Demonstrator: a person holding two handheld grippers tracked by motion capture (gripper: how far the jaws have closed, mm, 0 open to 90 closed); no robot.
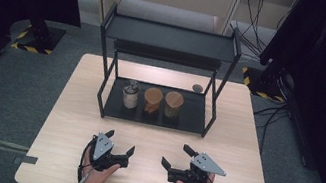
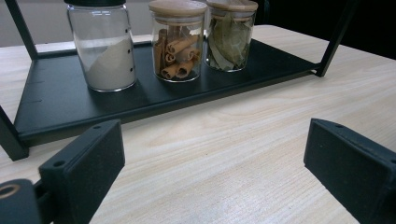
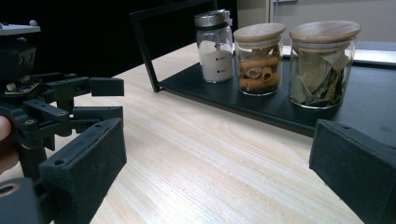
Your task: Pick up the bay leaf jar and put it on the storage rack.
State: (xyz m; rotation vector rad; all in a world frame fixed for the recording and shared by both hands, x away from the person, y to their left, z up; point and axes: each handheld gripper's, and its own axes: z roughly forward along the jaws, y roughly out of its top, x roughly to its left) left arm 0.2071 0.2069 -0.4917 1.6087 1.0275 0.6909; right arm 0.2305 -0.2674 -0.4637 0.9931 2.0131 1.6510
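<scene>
**Three jars in a row on the rack's lower shelf**

Leftmost: glass shaker [image 2: 103,46] with white powder, metal cap, upright. Middle: cinnamon-stick jar [image 2: 178,41], wooden lid on. Right: bay-leaf jar [image 2: 230,36], wooden lid on, just beside the cinnamon.

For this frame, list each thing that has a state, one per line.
Left gripper: open, holding nothing, above the table.
Right gripper: open, holding nothing.
Powder shaker: upright, capped, partly full, on the shelf.
Cinnamon jar: upright, lid on.
Leaf jar: upright, lid on.
</scene>
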